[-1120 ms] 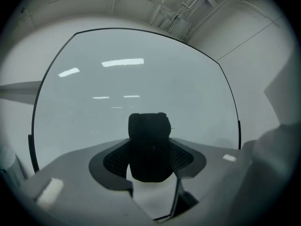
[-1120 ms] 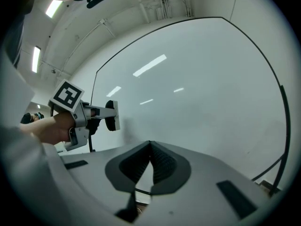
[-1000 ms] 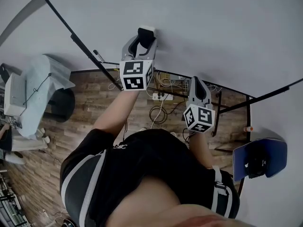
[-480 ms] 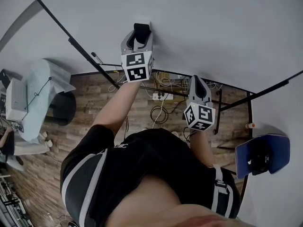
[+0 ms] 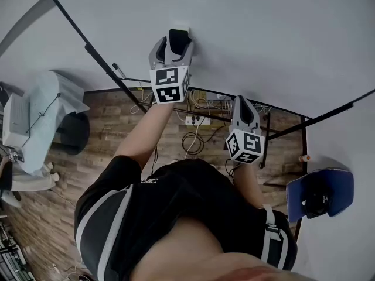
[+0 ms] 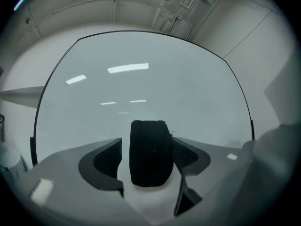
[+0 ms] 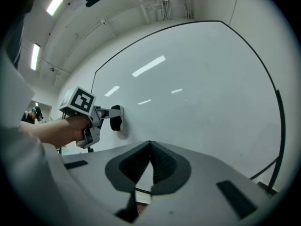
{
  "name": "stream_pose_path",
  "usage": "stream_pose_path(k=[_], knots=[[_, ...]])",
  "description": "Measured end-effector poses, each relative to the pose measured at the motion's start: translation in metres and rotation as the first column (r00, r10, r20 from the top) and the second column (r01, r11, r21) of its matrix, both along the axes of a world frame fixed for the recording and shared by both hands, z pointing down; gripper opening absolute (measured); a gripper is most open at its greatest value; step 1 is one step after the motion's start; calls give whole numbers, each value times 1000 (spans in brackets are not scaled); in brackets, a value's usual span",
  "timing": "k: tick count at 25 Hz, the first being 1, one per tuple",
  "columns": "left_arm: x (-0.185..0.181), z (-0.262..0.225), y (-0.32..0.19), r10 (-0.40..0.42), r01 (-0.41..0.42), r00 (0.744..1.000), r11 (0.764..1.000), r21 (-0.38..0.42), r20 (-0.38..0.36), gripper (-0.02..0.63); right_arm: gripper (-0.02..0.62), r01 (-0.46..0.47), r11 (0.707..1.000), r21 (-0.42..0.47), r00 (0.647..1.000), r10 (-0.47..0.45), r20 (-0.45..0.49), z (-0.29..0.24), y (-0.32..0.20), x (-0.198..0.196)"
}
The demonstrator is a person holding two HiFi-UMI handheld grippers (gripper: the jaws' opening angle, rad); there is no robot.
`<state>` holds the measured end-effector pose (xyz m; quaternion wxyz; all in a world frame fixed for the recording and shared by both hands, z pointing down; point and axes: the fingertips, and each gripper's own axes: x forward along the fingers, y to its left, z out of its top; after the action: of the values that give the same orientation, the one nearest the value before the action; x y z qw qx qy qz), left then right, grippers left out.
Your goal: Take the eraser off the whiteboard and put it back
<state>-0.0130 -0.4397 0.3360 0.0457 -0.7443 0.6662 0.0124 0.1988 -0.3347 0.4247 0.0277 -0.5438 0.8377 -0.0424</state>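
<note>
A black eraser (image 5: 179,40) sits flat against the whiteboard (image 5: 275,34). My left gripper (image 5: 175,41) points at the board with the eraser (image 6: 149,152) between its jaws, which are opening. A gap shows beside the left pad, and the right pad is close alongside. In the right gripper view the left gripper (image 7: 112,117) reaches the eraser (image 7: 116,117) on the board (image 7: 197,88). My right gripper (image 5: 244,102) hangs lower and to the right, a short way off the board, shut (image 7: 150,144) with nothing in it.
Below the board run its black stand bars (image 5: 105,69). A power strip (image 5: 196,120) and loose cables lie on the wooden floor. A blue chair (image 5: 319,195) stands at the right, and a grey covered object (image 5: 50,107) at the left.
My left gripper moved a little up the picture with the eraser against the board, and its fingers have spread slightly. My right gripper stayed where it was.
</note>
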Motion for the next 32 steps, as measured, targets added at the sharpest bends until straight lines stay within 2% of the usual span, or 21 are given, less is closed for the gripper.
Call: stream_pose_path(k=[5,7,9,12,15,19,23,28,32], knots=[[-9,-28,32,21,-16,998,996,91,-53,322,5,10,1000,-14,1000,-10,-9,4,0,-6],[-19,-34,49,9,0,998,989,145,-55,319,5,18,1000,-6,1000,-18,-8,2,-1,-11],[-30,-27,63,-8,17,998,988,154,-57,294,5,28,1000,2,1000,-28,-9,1,-1,-17],[-47,1,80,-37,44,997,993,105,-71,120,5,48,999,7,999,-47,-12,0,-2,-26],[-57,33,92,-45,47,997,998,33,-57,10,5,81,996,24,997,-81,-1,-4,-2,-38],[-58,67,109,-18,15,998,999,-51,-60,9,5,121,991,57,993,-121,4,-13,0,-56],[-55,83,122,-3,-5,997,995,-100,-77,9,5,171,981,91,985,-173,10,-20,4,-74],[-56,101,132,1,-9,999,988,-155,-47,9,5,215,974,72,977,-215,4,-14,7,-92],[-60,107,135,3,-13,998,983,-184,-57,9,5,217,974,63,976,-218,5,-11,8,-95]])
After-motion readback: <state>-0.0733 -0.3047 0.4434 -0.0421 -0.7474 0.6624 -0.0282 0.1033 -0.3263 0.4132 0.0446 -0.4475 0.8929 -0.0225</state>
